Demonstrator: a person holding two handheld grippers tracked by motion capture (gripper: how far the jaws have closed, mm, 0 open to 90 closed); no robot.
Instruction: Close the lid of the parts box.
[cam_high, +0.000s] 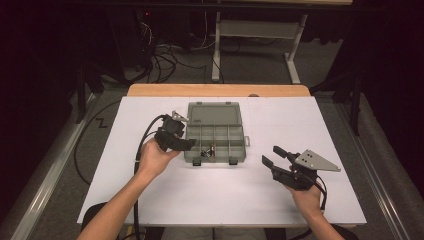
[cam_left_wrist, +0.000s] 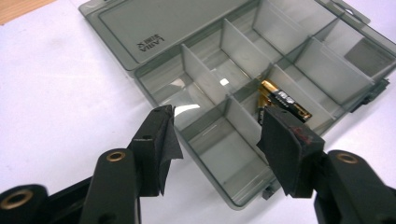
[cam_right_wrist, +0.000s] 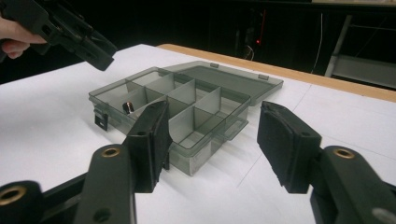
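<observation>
Translucent grey plastic organiser box (cam_high: 215, 133) with hinged lid: sits mid-table on the white sheet (cam_high: 150, 200), lid laid back flat on the far side, two latches facing the person.

Cells: two rows of four, so eight compartments.

Contents: black-and-gold batteries (cam_left_wrist: 279, 101) in one near-row cell, second from the person's left. At least two visible in the left gripper view; can't rule out a third hidden behind the divider. The other cells look bare.

Left gripper (cam_high: 189, 144): hovers over the box's near left corner, jaws apart with nothing between them, pointing down toward the batteries' cell in the left gripper view.

Right gripper (cam_high: 272, 155): well to the right of the box, above the sheet, jaws apart and holding nothing.

Risks, my read:
- The cell is narrow against the jaw spread. A jaw could land on a divider (cam_left_wrist: 236, 119) instead of inside and push the light box across the sheet. Nothing braces it, since the right gripper is well apart.
- The batteries lie side by side, touching. A pinch may catch both, or squeeze one so it rolls out from the pads.
- The round, smooth cells lie tilted against the wall, so a shallow grip may slip on the lift and drop one into a neighbouring cell.
- The left gripper's cable (cam_high: 145, 135) trails near the box's left side and could snag.

Count: 1 box, 1 lid, 2 latches, 2 grippers.
</observation>
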